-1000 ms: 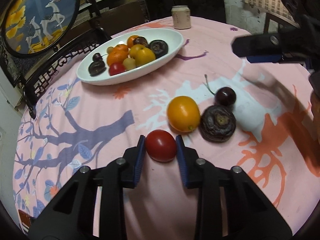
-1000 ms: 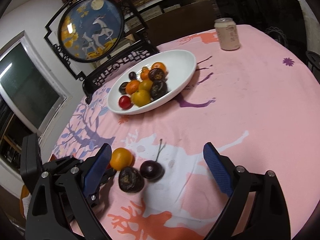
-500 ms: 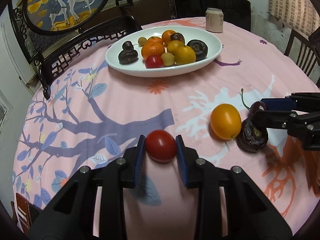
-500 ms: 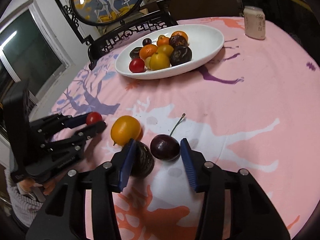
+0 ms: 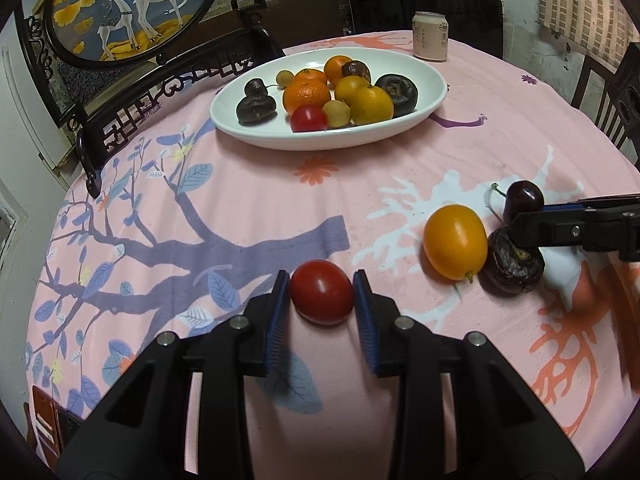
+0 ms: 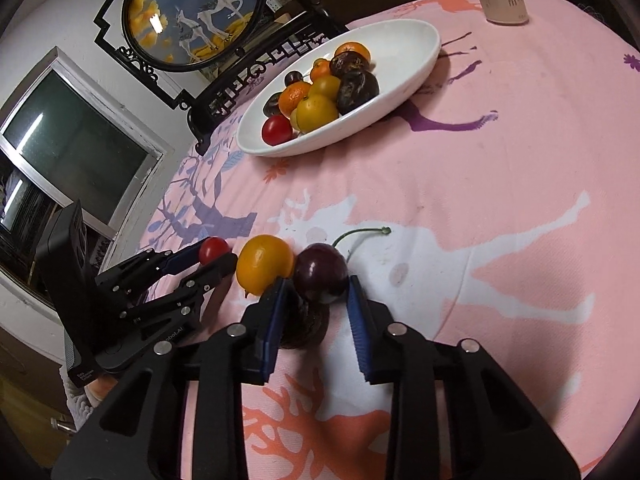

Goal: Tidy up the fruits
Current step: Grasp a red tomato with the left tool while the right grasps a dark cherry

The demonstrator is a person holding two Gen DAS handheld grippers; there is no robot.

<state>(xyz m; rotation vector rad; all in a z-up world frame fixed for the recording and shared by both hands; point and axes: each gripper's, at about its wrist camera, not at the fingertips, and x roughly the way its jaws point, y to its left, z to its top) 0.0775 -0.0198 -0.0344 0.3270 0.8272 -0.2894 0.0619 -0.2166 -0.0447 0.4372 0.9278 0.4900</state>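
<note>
Cherry (image 6: 321,273): dark, stemmed, on the pink tablecloth (image 6: 500,184) between the blue pads of the right gripper (image 6: 318,296); both pads look to be touching its sides, so read as clamped on it.
Right gripper fit: left pad sits very close to the yellow fruit (image 6: 265,263) and over the wrinkled dark fruit (image 6: 304,328) lying under the cherry's near side.
Tomato (image 5: 322,292): red, clenched between the pads of the left gripper (image 5: 321,300), low over the cloth.
Bowl (image 5: 434,94): white oval dish, well apart from both grippers, towards the far side; holds oranges, yellow and dark fruits, one red tomato.
Step in hand (judged): secure the cherry, then carry both fruits to the bowl.
How to do it well: lift the cherry straight up first, so the left pad does not drag the yellow fruit or roll the wrinkled one; grip lightly, soft skin; mind the stem (image 6: 360,234), which trails away from the gripper.
Placement: the right-hand end of the bowl looks free; lower each fruit in before letting go, so nothing rolls out.
Order: take one hand at a time to the bowl to avoid crossing.
Hidden: the cherry's underside and true pad contact area; cannot tell whether it is off the cloth.
Hard to make out: most of the wrinkled dark fruit, covered by cherry and pad in the right view.
Cut off: can (image 5: 430,36) label unreadable; frame edges dark.
</note>
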